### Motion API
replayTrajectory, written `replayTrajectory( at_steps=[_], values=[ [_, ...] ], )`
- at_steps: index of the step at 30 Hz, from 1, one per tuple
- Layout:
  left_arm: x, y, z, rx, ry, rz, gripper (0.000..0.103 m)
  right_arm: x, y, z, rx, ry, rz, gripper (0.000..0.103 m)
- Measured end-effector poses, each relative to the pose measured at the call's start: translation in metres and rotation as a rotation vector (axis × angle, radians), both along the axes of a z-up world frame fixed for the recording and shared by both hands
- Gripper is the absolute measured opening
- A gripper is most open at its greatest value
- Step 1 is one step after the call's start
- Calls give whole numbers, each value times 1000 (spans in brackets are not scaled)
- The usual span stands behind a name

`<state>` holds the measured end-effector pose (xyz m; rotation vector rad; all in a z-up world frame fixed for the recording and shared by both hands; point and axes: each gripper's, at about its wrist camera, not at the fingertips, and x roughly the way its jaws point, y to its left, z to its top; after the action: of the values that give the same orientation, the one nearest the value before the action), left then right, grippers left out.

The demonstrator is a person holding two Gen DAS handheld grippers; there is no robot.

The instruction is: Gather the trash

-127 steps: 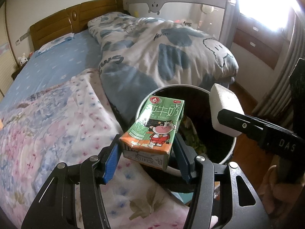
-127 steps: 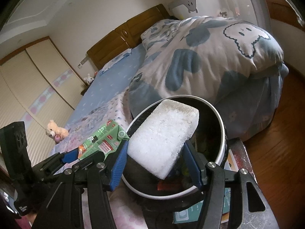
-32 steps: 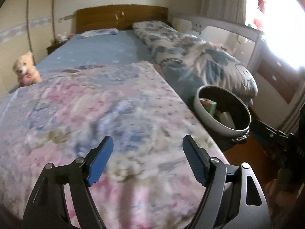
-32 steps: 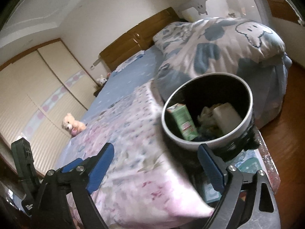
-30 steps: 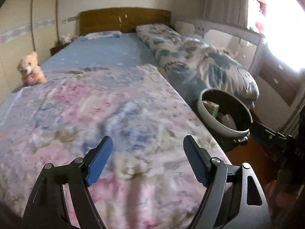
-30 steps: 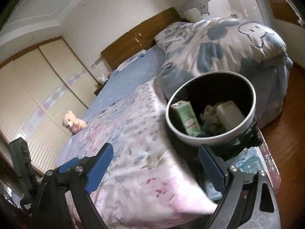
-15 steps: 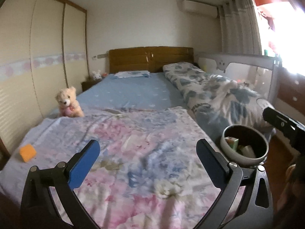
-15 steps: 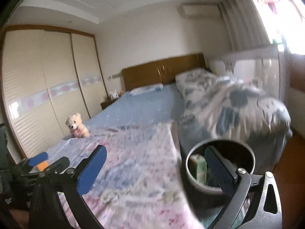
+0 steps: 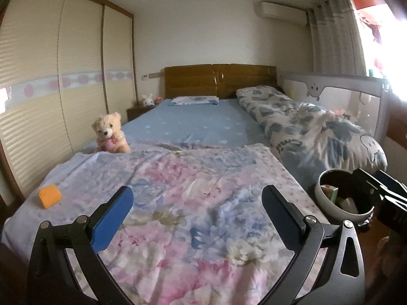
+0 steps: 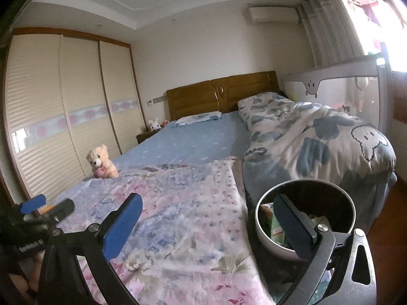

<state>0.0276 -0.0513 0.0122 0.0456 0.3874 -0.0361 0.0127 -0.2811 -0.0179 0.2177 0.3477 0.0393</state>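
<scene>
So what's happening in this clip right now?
A person is collecting trash in a bedroom with two handheld grippers. Both the left gripper and right gripper are open and empty. The bin beside the bed holds a green carton. An orange block lies on the floral blanket.

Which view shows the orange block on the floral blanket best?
Left wrist: the orange block lies in full, unobstructed view near the floral blanket's left edge. The right wrist view shows only an orange sliver behind the left claw.
</scene>
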Motion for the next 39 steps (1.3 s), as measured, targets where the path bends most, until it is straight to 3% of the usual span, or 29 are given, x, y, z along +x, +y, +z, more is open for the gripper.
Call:
replayTrajectory(
  at_steps=[39],
  values=[
    [-7, 4, 2, -1, -28, 8, 103, 1, 15, 1, -16, -27, 15, 103]
  ],
)
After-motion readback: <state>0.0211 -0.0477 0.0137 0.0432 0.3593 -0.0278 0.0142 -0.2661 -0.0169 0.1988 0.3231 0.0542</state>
